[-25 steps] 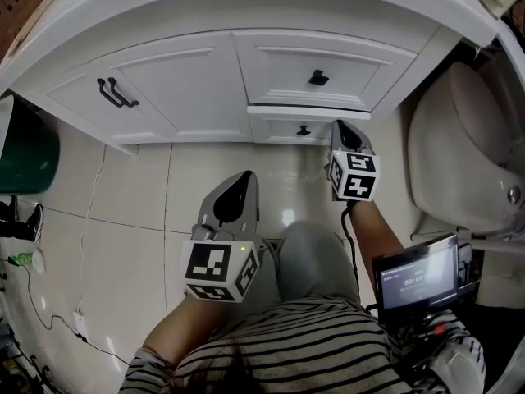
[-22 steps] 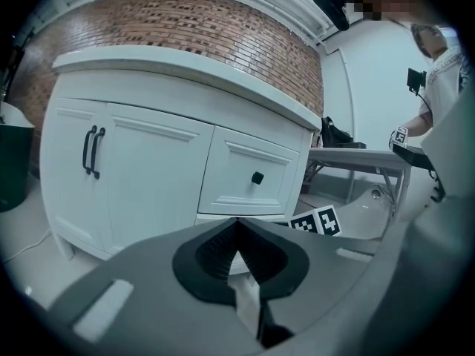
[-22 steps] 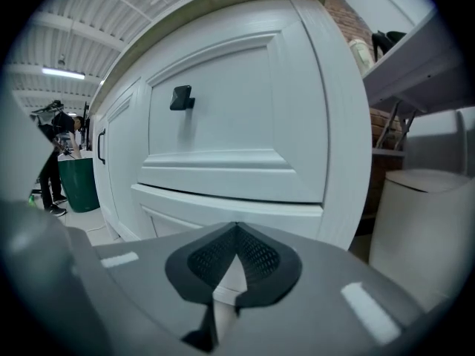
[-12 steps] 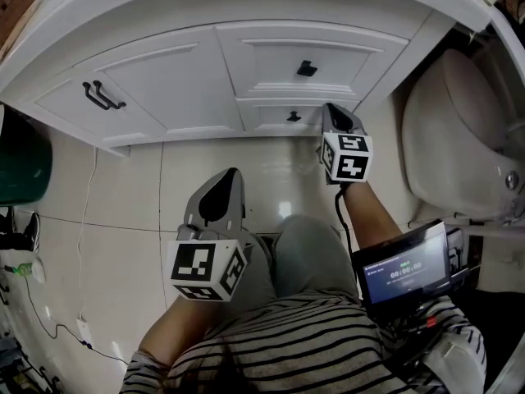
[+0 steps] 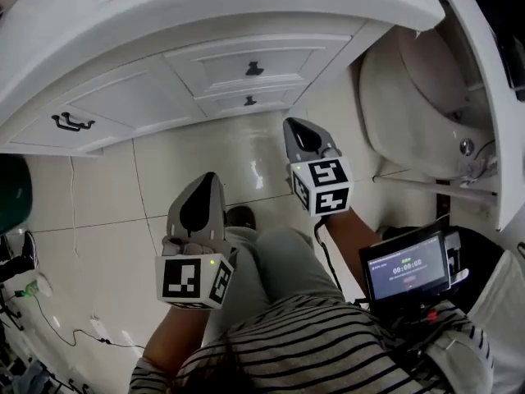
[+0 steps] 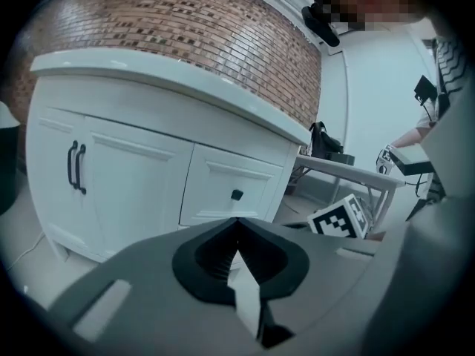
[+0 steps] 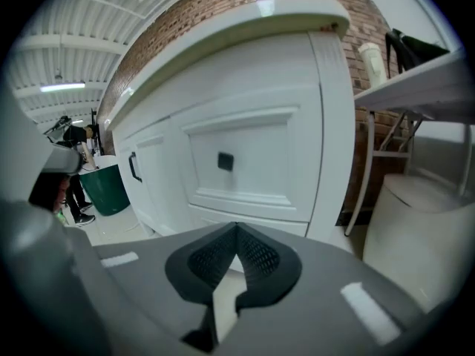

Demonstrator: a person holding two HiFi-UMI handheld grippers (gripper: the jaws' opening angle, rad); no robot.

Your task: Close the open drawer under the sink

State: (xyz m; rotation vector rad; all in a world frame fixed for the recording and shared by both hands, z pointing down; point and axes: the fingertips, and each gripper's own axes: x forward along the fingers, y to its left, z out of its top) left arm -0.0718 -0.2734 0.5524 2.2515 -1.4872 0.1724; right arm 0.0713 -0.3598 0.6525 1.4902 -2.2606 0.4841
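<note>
The white vanity cabinet fills the top of the head view. Its lower drawer, with a small black knob, sits flush with the front under the upper drawer. My right gripper is shut and empty, hanging over the tiles a short way back from the lower drawer. Further back and to the left, my left gripper is also shut and empty. In the right gripper view the closed jaws point at the upper drawer's knob. The left gripper faces the drawer knob.
A white toilet stands right of the cabinet. A dark green bin is at the far left, and a cable trails over the tiles. Black handles mark the cabinet doors. A screen device hangs at the person's right side.
The lower drawer stuck out a second ago with my right gripper at its front; it went in flush. Both grippers have since drawn back from the cabinet.
</note>
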